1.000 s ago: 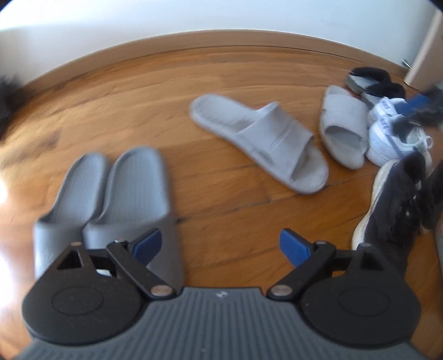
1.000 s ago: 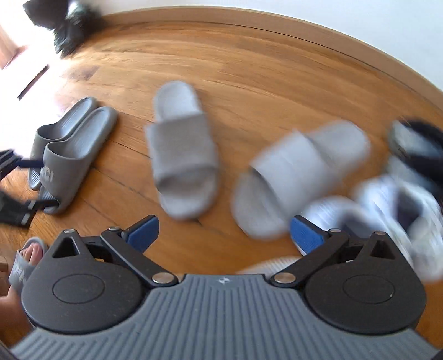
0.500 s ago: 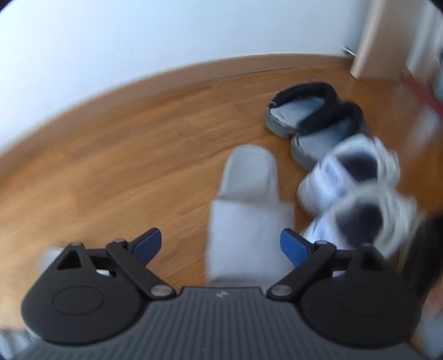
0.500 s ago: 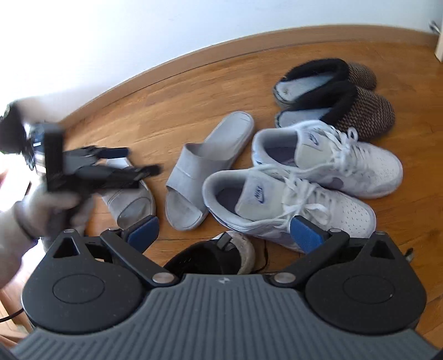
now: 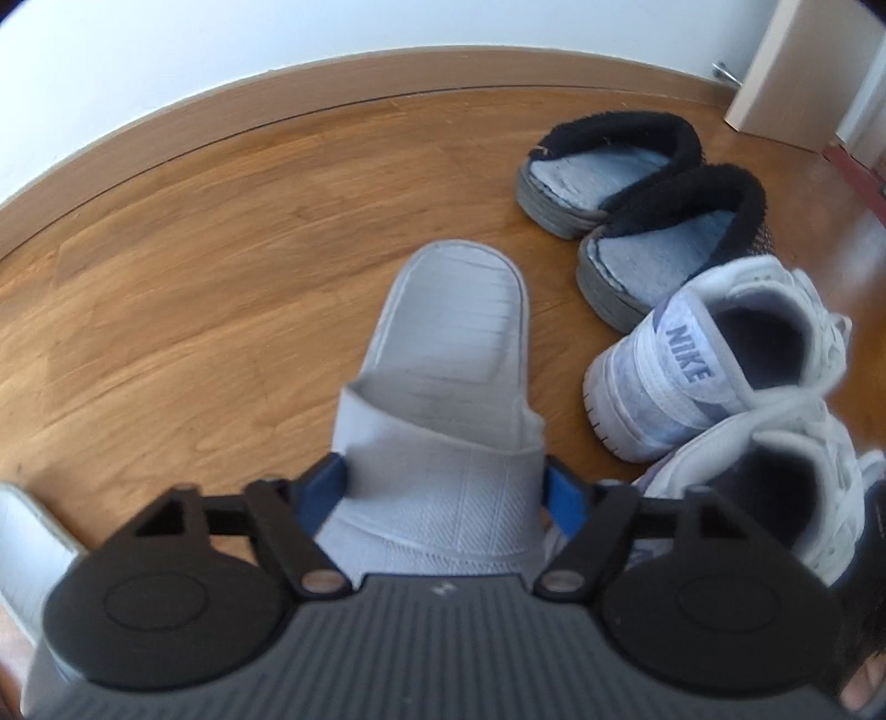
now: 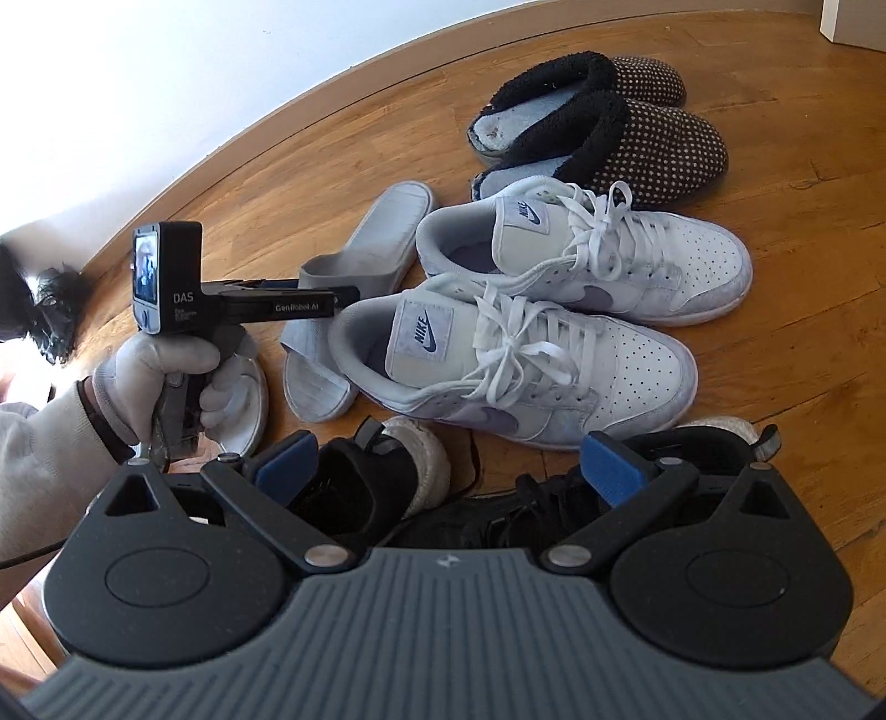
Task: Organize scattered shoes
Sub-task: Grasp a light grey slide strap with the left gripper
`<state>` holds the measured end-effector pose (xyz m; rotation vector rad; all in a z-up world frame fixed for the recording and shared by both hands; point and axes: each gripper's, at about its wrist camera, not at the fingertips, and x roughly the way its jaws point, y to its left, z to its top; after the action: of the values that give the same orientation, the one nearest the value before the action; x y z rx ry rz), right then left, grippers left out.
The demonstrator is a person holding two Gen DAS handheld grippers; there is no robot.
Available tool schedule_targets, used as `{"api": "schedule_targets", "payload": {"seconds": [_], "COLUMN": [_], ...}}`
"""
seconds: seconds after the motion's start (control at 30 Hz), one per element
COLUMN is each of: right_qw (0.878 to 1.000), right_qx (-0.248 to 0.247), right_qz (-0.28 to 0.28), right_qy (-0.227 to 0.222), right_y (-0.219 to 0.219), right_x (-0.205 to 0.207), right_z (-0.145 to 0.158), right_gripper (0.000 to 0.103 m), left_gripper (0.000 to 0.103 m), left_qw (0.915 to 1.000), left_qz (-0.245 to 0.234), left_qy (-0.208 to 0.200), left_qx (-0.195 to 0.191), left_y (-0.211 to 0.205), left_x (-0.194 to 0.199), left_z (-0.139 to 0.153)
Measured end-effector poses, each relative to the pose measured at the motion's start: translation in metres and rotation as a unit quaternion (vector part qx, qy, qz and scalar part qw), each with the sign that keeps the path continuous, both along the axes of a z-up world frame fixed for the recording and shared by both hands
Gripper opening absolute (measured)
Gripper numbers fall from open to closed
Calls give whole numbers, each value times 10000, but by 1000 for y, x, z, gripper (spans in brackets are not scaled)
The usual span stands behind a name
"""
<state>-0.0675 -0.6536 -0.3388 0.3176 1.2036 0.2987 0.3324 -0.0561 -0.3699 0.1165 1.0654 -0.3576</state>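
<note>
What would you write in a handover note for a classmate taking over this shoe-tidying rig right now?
Left tongs: jaws closing around the strap of the light grey slide, pads at its sides.
Right tongs: open, empty, above the black sneakers.
Done: dotted slippers and white sneakers sit paired side by side near the wall.
Left: finish the grip, set this slide beside its partner, which lies under the gloved hand; then line up the black sneakers.

Wooden floor (image 5: 194, 288), curved wooden skirting board (image 5: 332, 83), white wall (image 5: 221, 33), pale door frame (image 5: 797, 72) at far right
</note>
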Motion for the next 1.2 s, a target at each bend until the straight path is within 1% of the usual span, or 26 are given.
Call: {"api": "schedule_targets", "payload": {"seconds": [0.07,0.17,0.23,0.33,0.37,0.4,0.43,0.47,0.5,0.53,0.57,0.6,0.63,0.67,0.73,0.8,0.83,0.87,0.93,0.97,1.0,1.03,1.07,1.1,1.17,1.2], "right_qw": [10000,10000,9999,9997,9996,9994,9992,9988,9984,9981,9971,9963,9956,9932,9894,9779,9712,9638,9533,9422,9394,9374,9392,9431,9463,9470], "right_qx": [28,32,47,155,180,195,195,191,187,179,149,121,104,66,39,-2,-53,-102,-140,-124,-96,-78,-105,-103,172,286], "right_qz": [-30,4,36,83,124,185,234,365,448,516,684,791,881,1116,1408,2051,2352,2642,3004,3341,3418,3471,3416,3300,3197,3161], "right_qy": [9,-33,-101,-174,-197,-221,-239,-281,-292,-295,-300,-303,-304,-311,-350,-406,-368,-332,-272,-201,-239,-275,-318,-386,-453,-493], "right_y": [1,6,11,22,27,33,37,48,55,60,74,83,91,110,133,179,200,222,254,288,307,323,332,350,374,384], "right_x": [-1,-1,0,2,3,4,4,3,3,2,2,1,1,1,0,-2,-4,-6,-11,-13,-11,-9,-8,0,14,20], "right_z": [-1,0,3,6,7,8,9,11,12,12,11,11,10,9,9,10,9,9,9,9,11,14,17,23,31,35], "right_gripper": [102,102,102,102,102,102,102,102,102,103,103,103,102,102,103,102,102,103,102,102,102,102,102,102,102,102], "left_gripper": [63,63,64,68,72,75,76,79,80,82,85,87,87,87,87,87,87,87,88,88,88,89,93,94,94,94], "left_qw": [10000,9990,9958,9888,9853,9831,9791,9737,9648,9602,9588,9585,9626,9658,9709,9689,9682,9680,9626,9611,9580,9545,9514,9428,9273,9209], "left_qz": [55,200,402,757,933,1047,1267,1489,1883,2167,2304,2472,2425,2339,2233,2392,2437,2441,2565,2581,2625,2712,2806,3059,3467,3635], "left_qy": [-34,-120,-259,-649,-882,-1011,-1253,-1498,-1688,-1658,-1571,-1337,-1080,-941,-514,-364,-374,-383,-513,-605,-837,-1004,-1076,-1166,-1132,-1029], "left_qx": [-59,-384,-778,-1106,-1123,-1108,-984,-854,-718,-606,-541,-485,-539,-610,-693,-510,-433,-448,-709,-771,-794,-727,-676,-634,-843,-963], "left_y": [2,11,25,62,80,89,108,127,153,173,184,204,218,225,245,256,262,267,291,297,310,318,321,332,348,355], "left_x": [-1,-1,-2,-20,-30,-35,-49,-63,-81,-92,-98,-107,-114,-118,-137,-153,-165,-172,-198,-204,-217,-224,-226,-233,-236,-236], "left_z": [6,32,63,113,130,138,150,163,170,170,166,154,137,127,95,84,88,93,116,124,136,142,146,150,148,146]}}
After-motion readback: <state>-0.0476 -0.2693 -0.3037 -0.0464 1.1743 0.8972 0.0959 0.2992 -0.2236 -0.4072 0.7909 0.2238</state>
